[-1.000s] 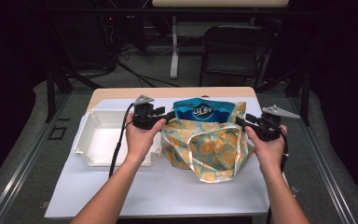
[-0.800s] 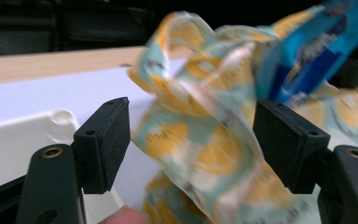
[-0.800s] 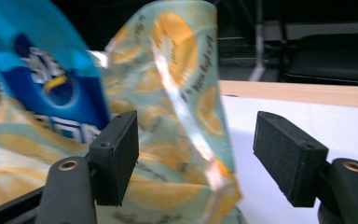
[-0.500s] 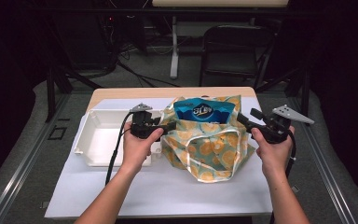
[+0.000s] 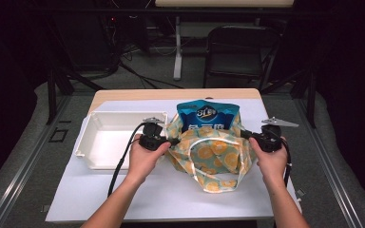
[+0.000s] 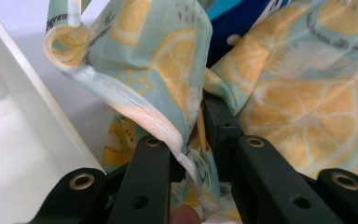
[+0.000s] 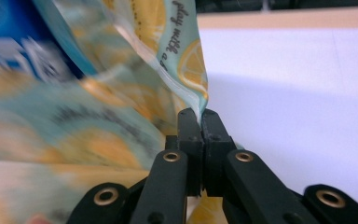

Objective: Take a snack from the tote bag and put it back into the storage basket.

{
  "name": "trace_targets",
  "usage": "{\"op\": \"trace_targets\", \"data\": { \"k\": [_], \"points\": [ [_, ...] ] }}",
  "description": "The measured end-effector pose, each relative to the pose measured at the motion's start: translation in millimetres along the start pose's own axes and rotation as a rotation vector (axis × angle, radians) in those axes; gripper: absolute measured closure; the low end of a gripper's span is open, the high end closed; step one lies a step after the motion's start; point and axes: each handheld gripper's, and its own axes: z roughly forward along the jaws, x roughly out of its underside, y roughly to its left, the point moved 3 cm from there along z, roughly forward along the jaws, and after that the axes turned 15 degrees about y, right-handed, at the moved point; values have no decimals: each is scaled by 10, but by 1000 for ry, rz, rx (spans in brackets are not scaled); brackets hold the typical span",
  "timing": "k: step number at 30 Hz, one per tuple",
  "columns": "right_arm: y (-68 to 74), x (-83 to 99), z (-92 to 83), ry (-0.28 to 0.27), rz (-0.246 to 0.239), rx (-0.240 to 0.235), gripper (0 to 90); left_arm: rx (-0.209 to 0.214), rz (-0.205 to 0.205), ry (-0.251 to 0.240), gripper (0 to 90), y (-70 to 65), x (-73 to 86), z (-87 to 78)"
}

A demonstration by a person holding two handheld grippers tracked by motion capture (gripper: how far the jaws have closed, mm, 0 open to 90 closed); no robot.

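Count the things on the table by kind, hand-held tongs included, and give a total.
Lemon-print fabric tote bag: 1
Blue foil snack packet: 1
White plastic rectangular tray: 1
Black hand-held tongs: 2, left tongs and right tongs, each clamped on the bag's edge
Total: 5

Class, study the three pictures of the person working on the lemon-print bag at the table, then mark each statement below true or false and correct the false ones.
1. Both grippers pinch the fabric bag. True.
2. A blue snack packet stands in the bag. True.
3. The white tray lies at the person's right. False: left.
4. The right gripper is wide open. False: shut on fabric.
5. The left gripper holds the tray. False: it grips fabric.
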Motion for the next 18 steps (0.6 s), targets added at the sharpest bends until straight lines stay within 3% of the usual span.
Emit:
{"op": "trace_targets", "data": {
  "k": [5,9,12,13,15,16,18],
  "points": [
    [-66,171,173,57,4,50,897,-68,29,-5,802,-55,89,57],
    [-126,291,228,76,15,50,898,-189,110,-10,802,-172,147,54],
    [-141,350,259,98,11,45,885,-223,127,-9,782,-227,171,76],
    [-136,354,253,90,14,37,856,-236,124,-17,757,-226,180,87],
    [-110,352,188,48,-5,52,712,-295,135,-48,659,-233,216,79],
    [-85,353,134,6,-10,69,677,-306,140,-66,616,-239,238,58],
    [-45,365,1,-61,-31,58,579,-293,132,-121,547,-261,273,-3]
  ]
}}
